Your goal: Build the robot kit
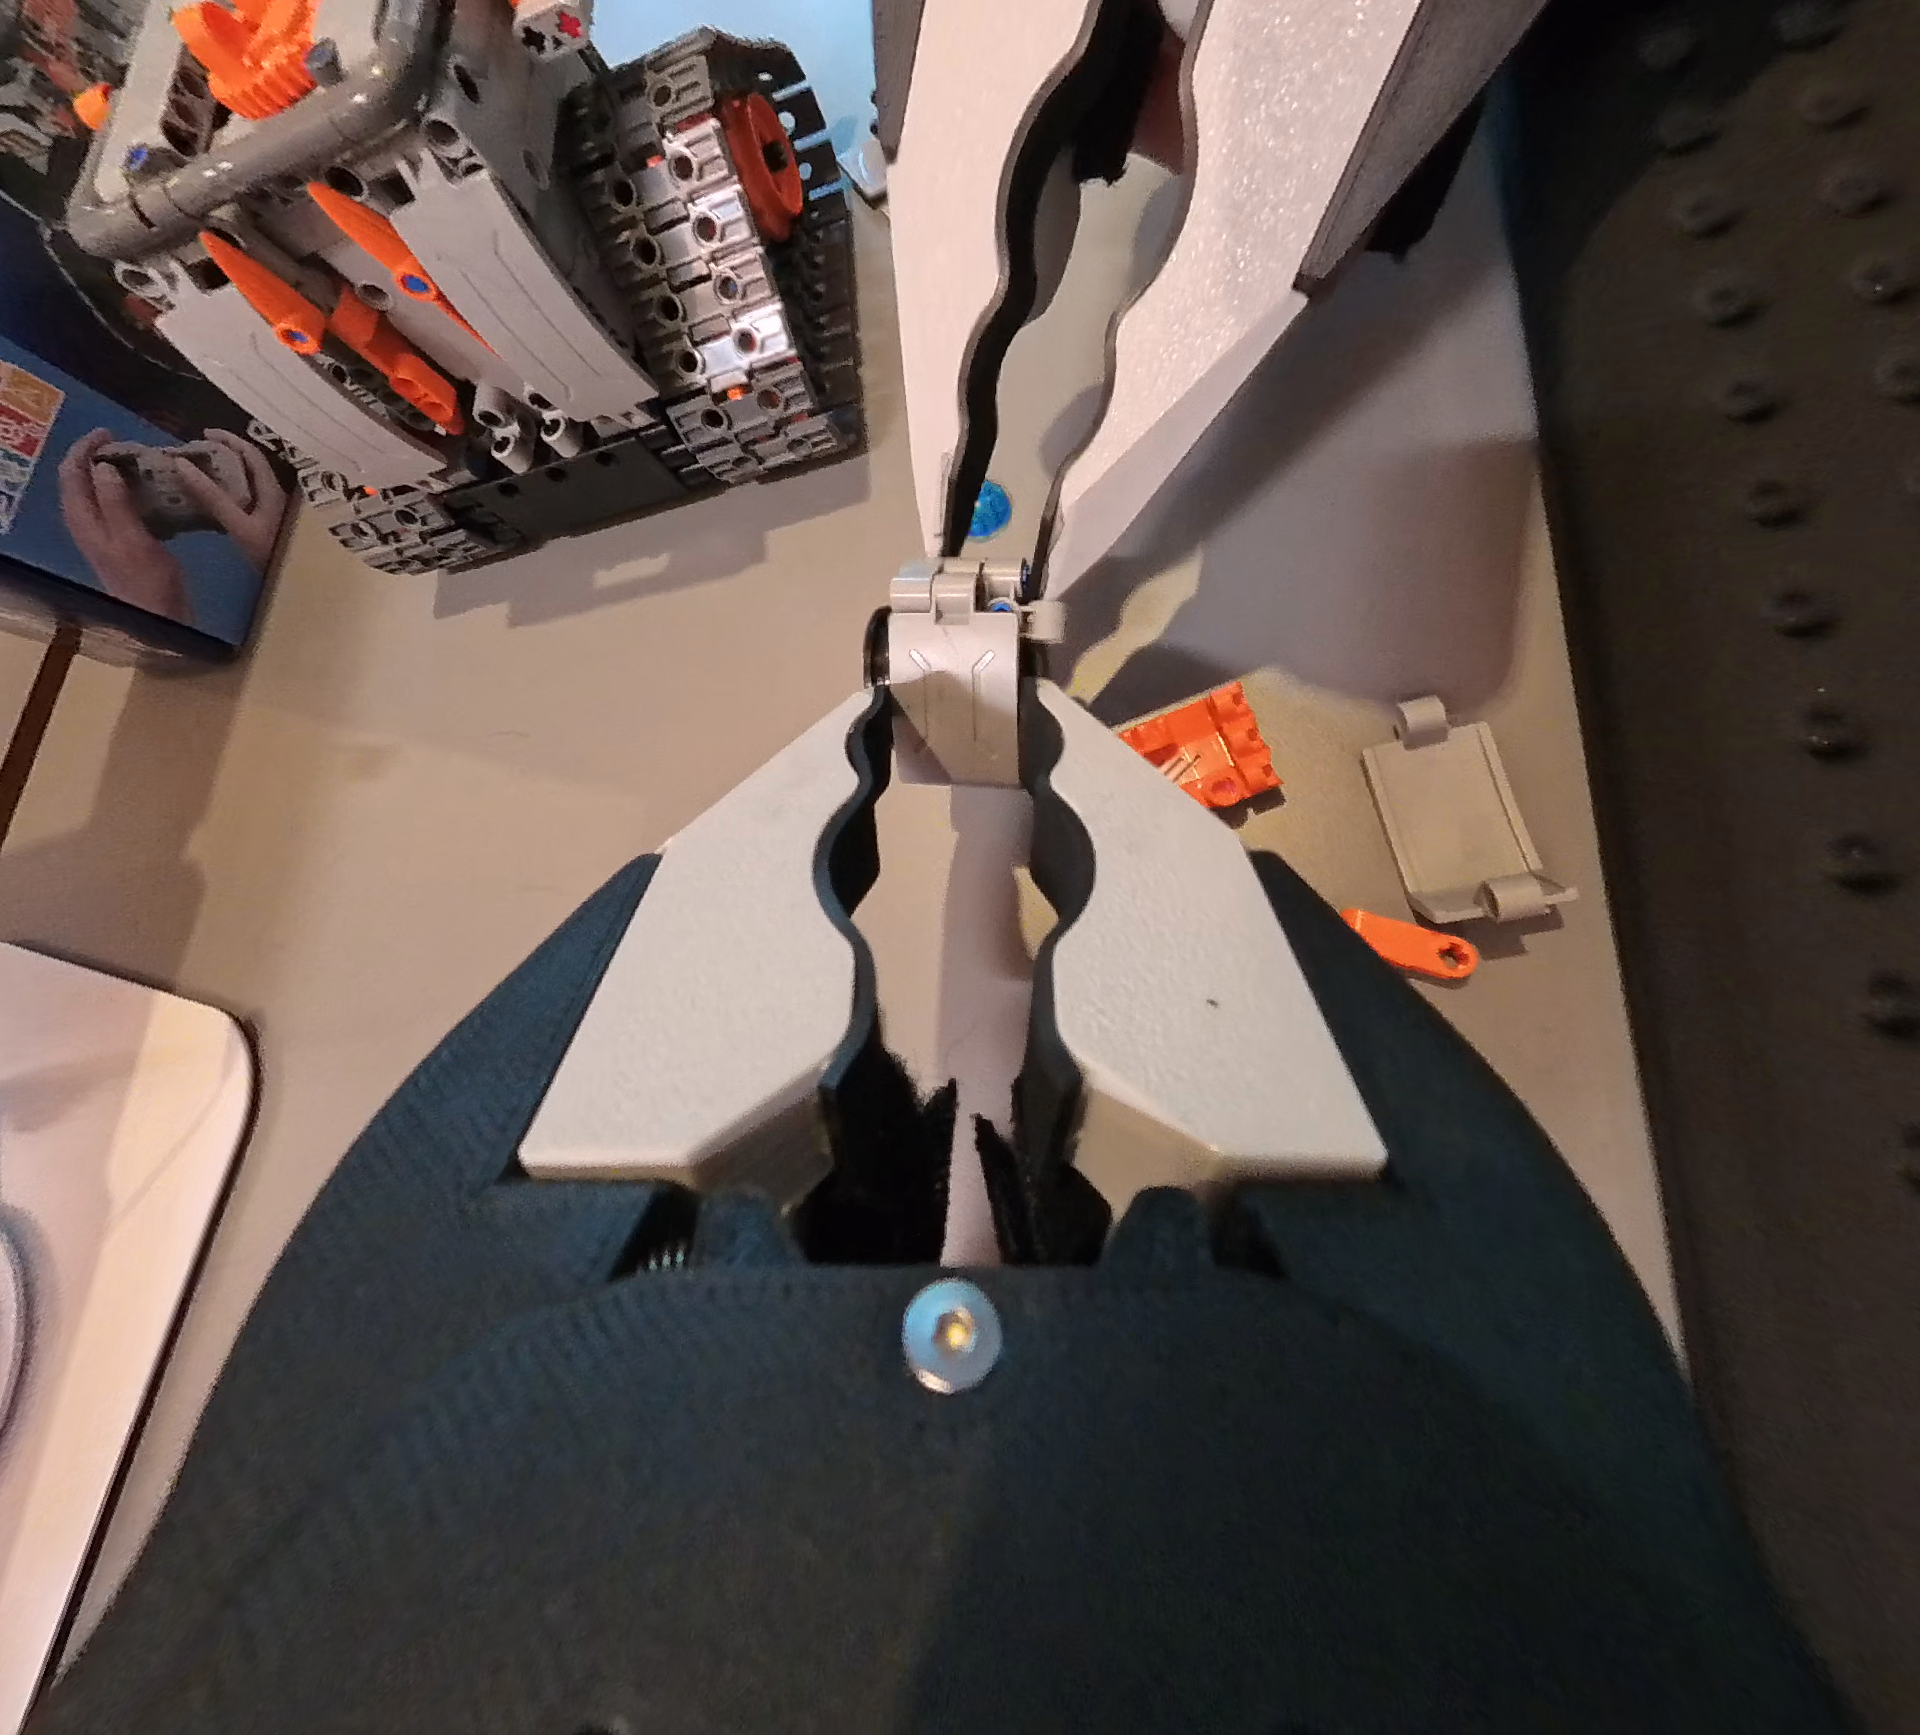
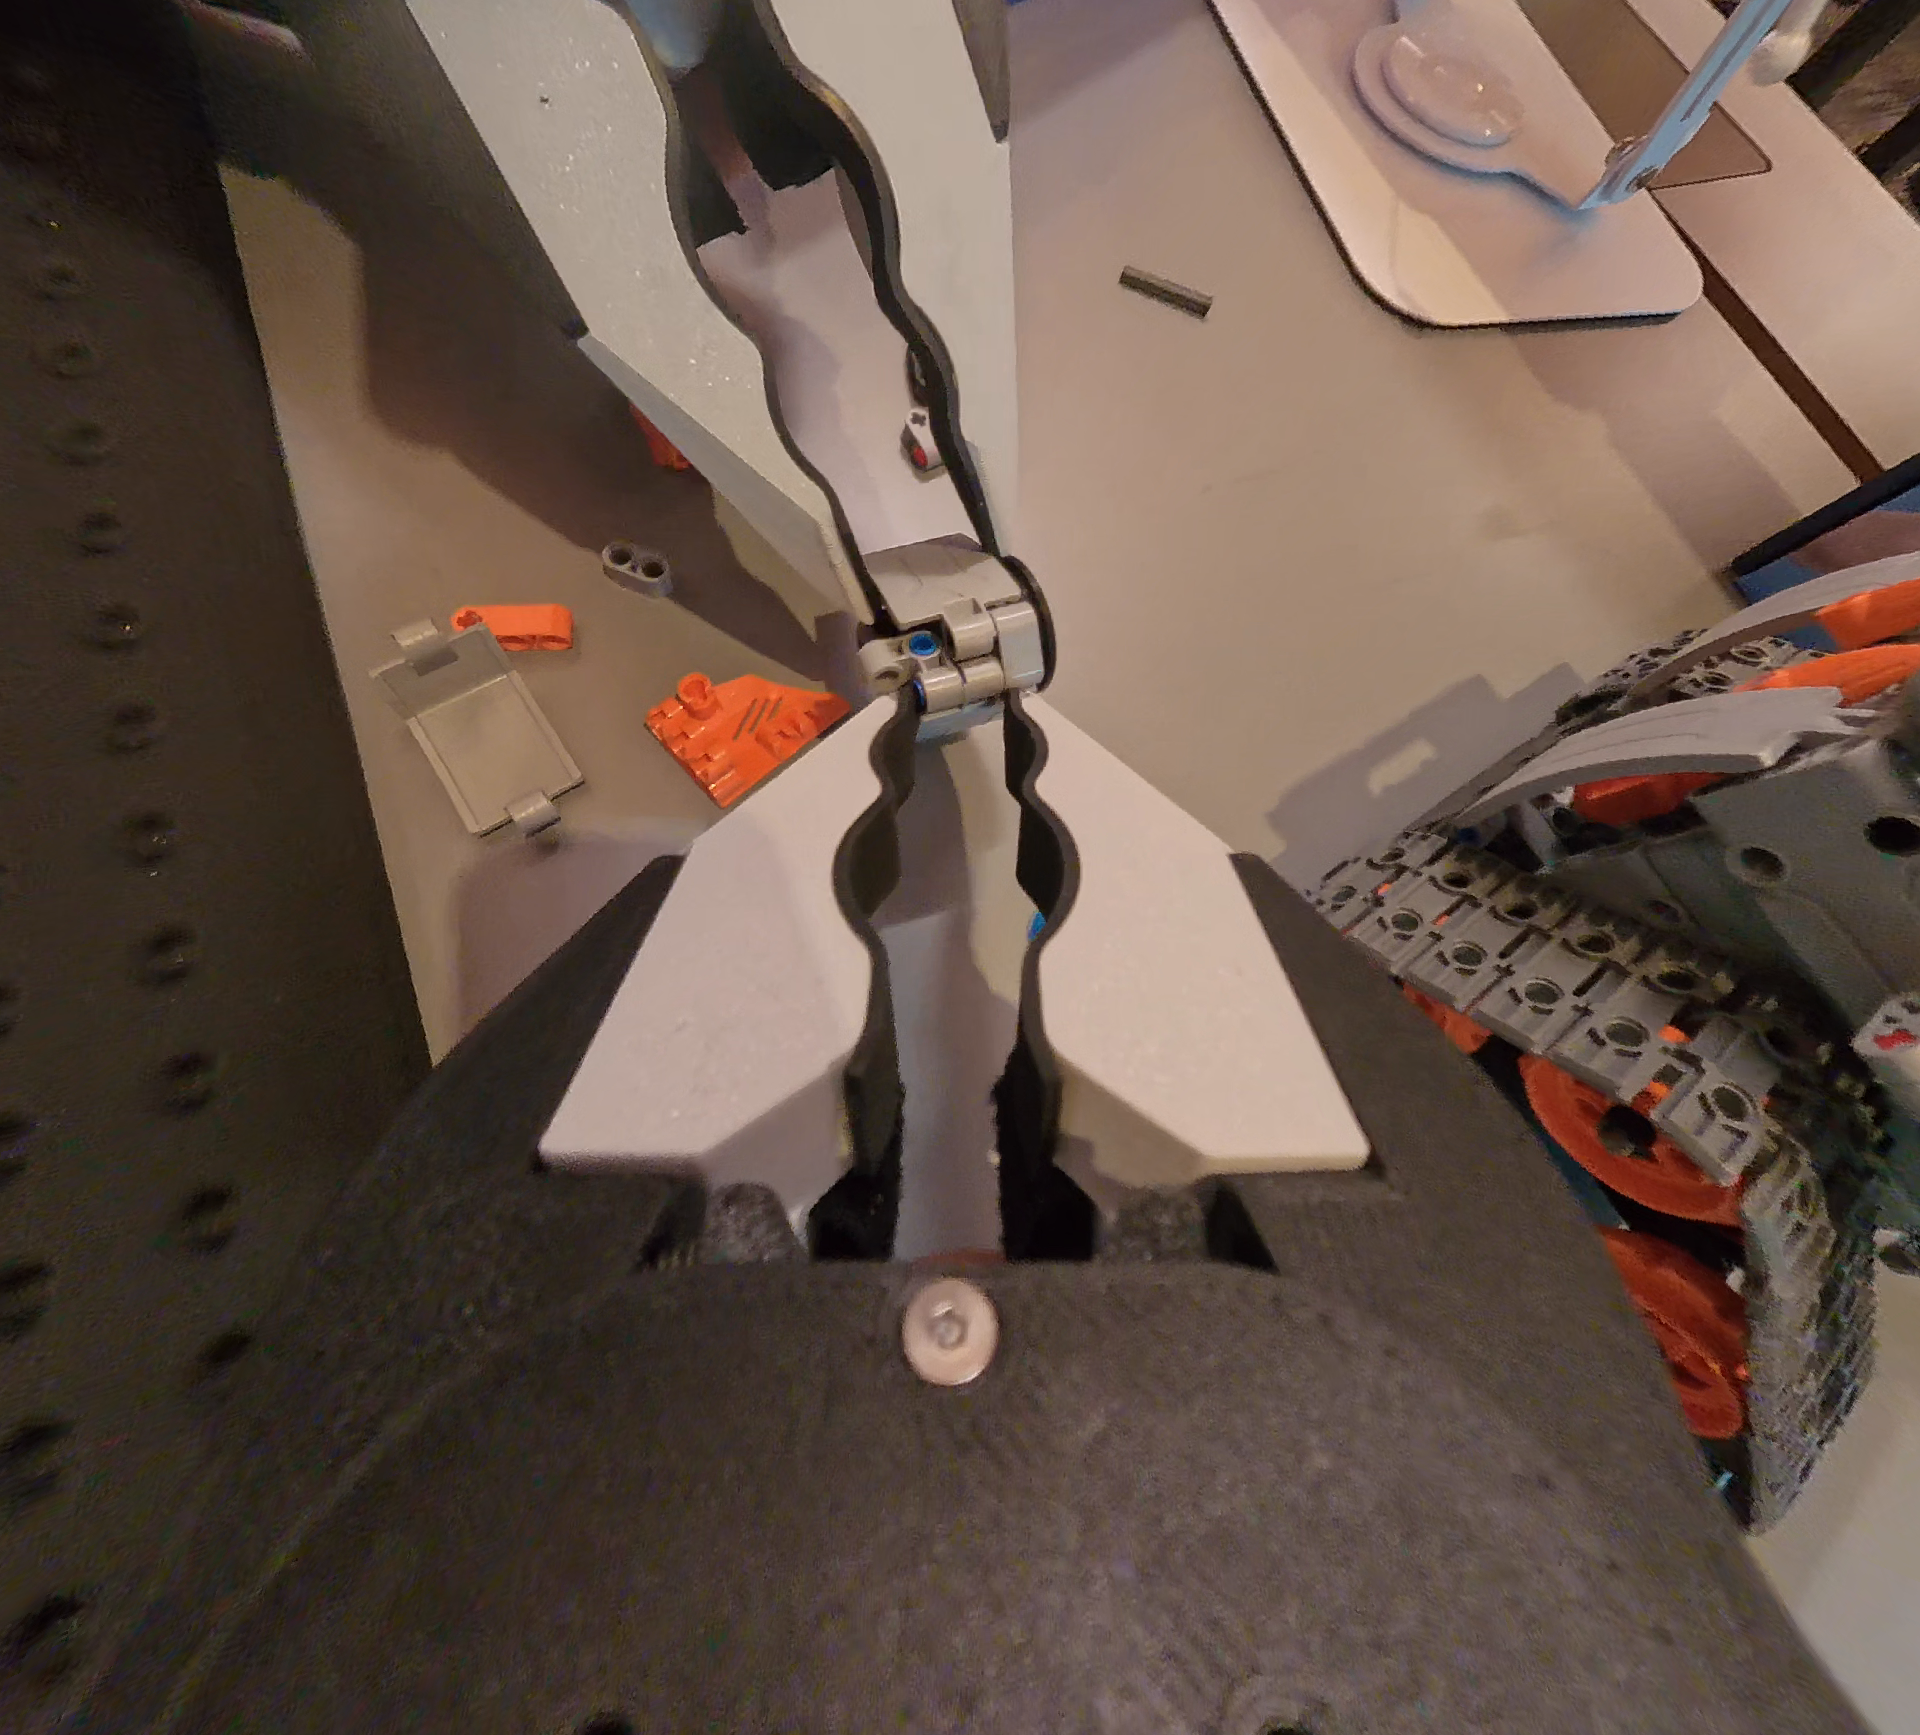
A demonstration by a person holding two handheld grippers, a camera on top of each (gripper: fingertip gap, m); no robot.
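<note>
A small grey brick assembly [image 1: 951,740] with a blue pin is held above the table between both grippers. My left gripper [image 1: 954,703] is shut on its rounded grey end. My right gripper [image 1: 1000,547] comes in from the opposite side and is shut on the hinged end. In the right wrist view, my right gripper [image 2: 954,714] pinches the assembly [image 2: 971,641] from below, and my left gripper [image 2: 940,589] grips it from above. The two pairs of fingertips nearly meet.
A grey and orange tracked toy vehicle [image 1: 468,231] [image 2: 1610,958] stands close by. Loose parts lie on the table: an orange piece [image 2: 738,729], a grey hinged panel [image 2: 478,740], an orange beam [image 2: 514,625], a black axle [image 2: 1166,293]. A white stand base [image 2: 1455,127] and a dark studded mat [image 1: 1766,646] border the area. Left and right tips are no more than a few centimetres apart.
</note>
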